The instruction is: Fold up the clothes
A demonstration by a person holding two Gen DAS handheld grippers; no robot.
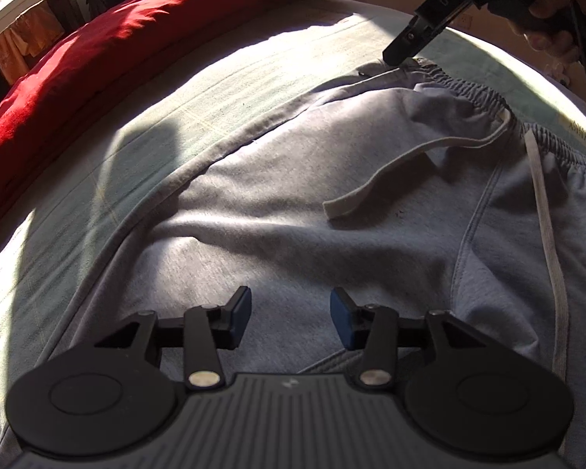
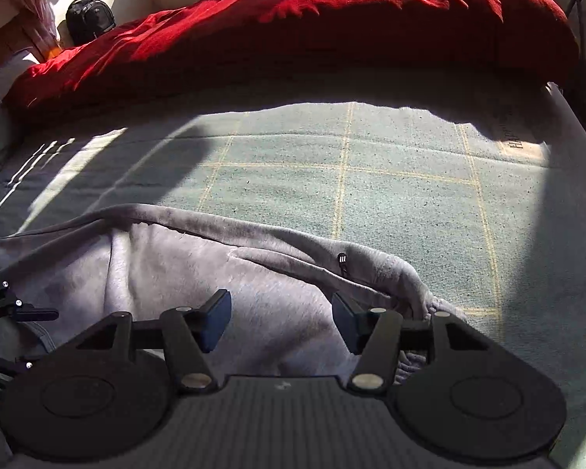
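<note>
Grey sweatpants [image 1: 293, 211] lie spread on a green checked blanket [image 1: 234, 90], their elastic waistband [image 1: 468, 86] at the far right. Two off-white drawstrings [image 1: 371, 179] trail across the cloth. My left gripper [image 1: 291, 316] hovers over the middle of the pants, its blue pads apart with nothing between them. In the right wrist view my right gripper [image 2: 281, 320] is open over a bunched edge of the sweatpants [image 2: 215, 273]. From the left wrist view, the right gripper [image 1: 404, 49] points down at the waistband's far corner, and a hand [image 1: 547, 19] holds it.
A red duvet [image 2: 332, 11] is heaped along the far side of the bed. A black backpack [image 2: 90, 15] stands beyond it on the left. Bare blanket [image 2: 371, 179] stretches between pants and duvet. The bed's edge [image 2: 566, 117] runs down the right.
</note>
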